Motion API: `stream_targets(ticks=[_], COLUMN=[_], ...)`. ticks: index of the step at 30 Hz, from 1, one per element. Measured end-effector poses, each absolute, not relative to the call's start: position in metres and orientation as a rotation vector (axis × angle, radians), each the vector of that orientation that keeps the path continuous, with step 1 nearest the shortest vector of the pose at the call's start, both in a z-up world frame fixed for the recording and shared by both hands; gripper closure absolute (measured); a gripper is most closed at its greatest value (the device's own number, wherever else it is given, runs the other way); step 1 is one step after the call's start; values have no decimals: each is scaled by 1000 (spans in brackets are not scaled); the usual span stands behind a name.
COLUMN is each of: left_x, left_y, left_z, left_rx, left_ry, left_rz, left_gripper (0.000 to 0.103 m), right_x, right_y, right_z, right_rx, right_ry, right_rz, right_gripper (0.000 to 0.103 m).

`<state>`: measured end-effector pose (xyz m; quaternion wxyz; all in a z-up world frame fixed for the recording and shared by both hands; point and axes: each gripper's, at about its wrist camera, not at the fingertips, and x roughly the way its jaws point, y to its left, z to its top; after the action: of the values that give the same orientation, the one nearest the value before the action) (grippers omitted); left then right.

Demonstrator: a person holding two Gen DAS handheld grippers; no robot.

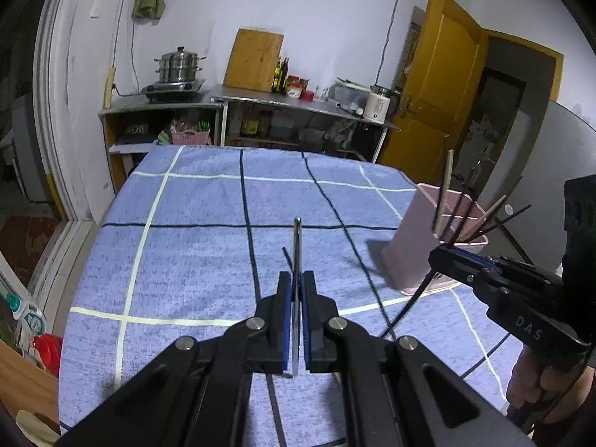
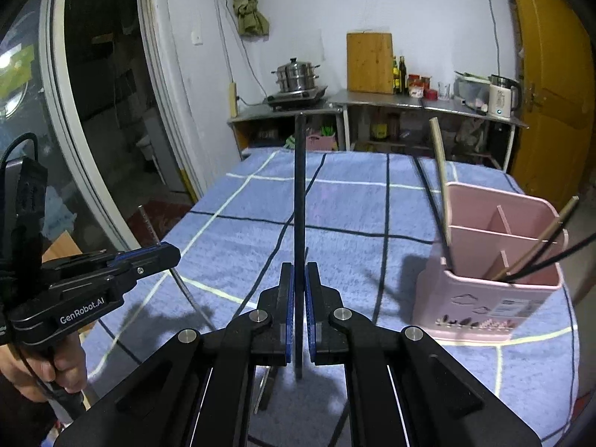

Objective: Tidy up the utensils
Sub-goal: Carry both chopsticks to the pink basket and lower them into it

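1. A glass door (image 2: pixel 93 119) fills the far left of the right wrist view, with a floor mat (image 2: pixel 164 216) at its foot.
2. The left gripper (image 1: pixel 297 287) has its jaws closed tight on a thin silver utensil (image 1: pixel 297 246), which stands nearly upright between the blue pads (image 1: pixel 286 320). Its top rises above the jaws and its lower end hangs below them. In the right wrist view the same gripper (image 2: pixel 164 255) sits at the left, held by a hand (image 2: pixel 41 368), with the metal rod crossing it above and below.
3. The table (image 1: pixel 186 223) carries a blue cloth with white and dark lines.
4. The right gripper (image 2: pixel 300 279) has its jaws shut on a dark, flat stick (image 2: pixel 300 186), which stands upright and reaches well above the jaws. In the left wrist view this gripper (image 1: pixel 437 255) comes in from the right, just beside the holder, with the dark stick slanting down below it.
5. A pink holder (image 2: pixel 491 298) stands on the cloth to the right. It has inner dividers, and several chopsticks (image 2: pixel 439 171) lean in it, both pale and dark ones.
6. Behind the table, a metal counter (image 1: pixel 268 98) carries a steamer pot (image 1: pixel 178 65), a wooden board (image 1: pixel 253 59), bottles and a kettle (image 2: pixel 501 95).
7. A yellow door (image 1: pixel 439 74) stands at the far right.
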<state>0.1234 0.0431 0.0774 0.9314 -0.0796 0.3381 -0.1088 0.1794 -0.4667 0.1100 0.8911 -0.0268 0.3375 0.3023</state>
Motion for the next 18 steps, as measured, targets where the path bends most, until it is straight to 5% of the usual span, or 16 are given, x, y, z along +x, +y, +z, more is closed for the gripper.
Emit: stream_targets(ticks=[18], left_x=[110], left_y=[-3], left_z=[94], left_rx=[-157], left_ry=[683], left_rz=[-332], left_gripper=[98], right_x=[156], right_y=[-517], right_z=[127], right_rx=[-3], right_ry=[664], right_rz=[566], right_gripper=[97])
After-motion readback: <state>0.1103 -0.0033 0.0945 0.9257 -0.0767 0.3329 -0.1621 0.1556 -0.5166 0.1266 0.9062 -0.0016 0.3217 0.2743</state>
